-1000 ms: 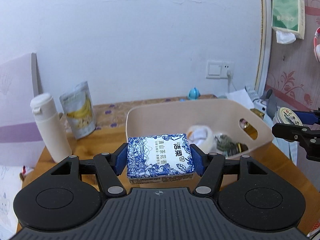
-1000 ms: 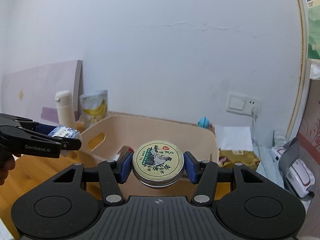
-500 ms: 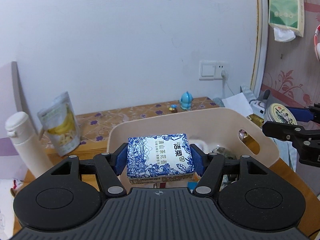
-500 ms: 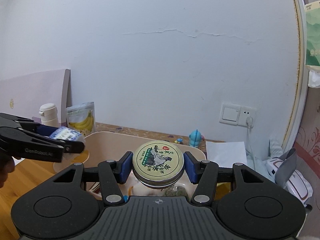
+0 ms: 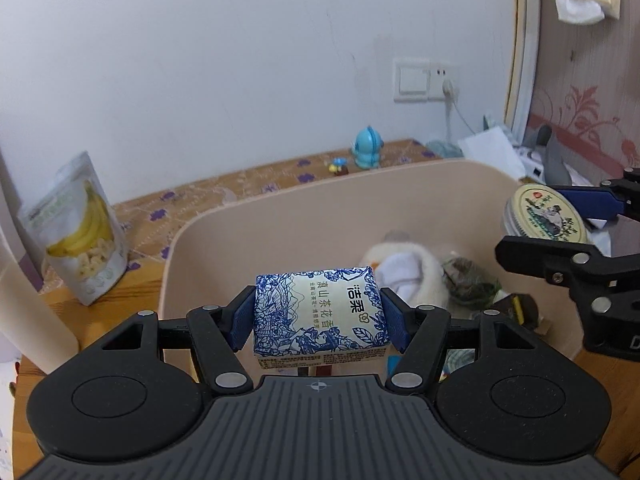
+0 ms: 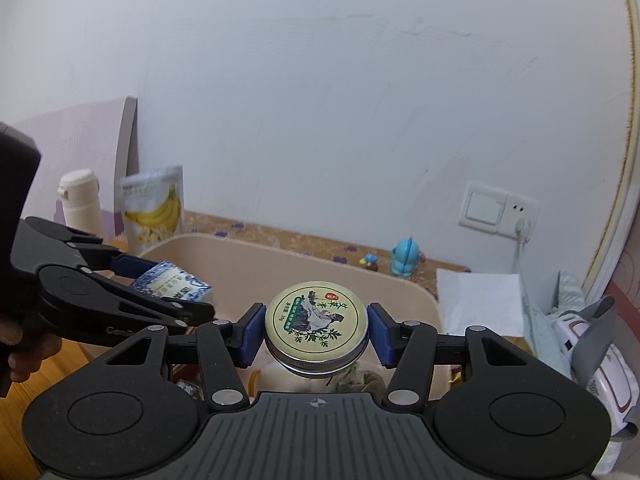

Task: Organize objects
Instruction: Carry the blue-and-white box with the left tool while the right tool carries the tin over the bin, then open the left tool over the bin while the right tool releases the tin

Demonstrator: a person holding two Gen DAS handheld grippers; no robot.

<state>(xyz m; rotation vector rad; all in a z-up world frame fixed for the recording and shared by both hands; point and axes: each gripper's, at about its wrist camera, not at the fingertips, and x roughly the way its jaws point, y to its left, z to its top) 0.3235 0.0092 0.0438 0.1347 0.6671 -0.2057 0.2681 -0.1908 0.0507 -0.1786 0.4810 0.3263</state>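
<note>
Tissue pack (image 5: pixel 320 312) clamped in left gripper (image 5: pixel 319 320), tin (image 6: pixel 316 330) clamped in right gripper (image 6: pixel 316 336); I'm hovering both over bin (image 5: pixel 280 236), next lowering and releasing.

Basin (image 5: pixel 280 232), pouch (image 5: pixel 80 232) on table (image 5: pixel 100 312)

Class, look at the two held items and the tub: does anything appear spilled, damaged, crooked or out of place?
Nothing stands out. The tissue pack sits squarely in the left tongs, the round tin level in the right tongs, both over the beige tub, with no spill or damage visible.
</note>
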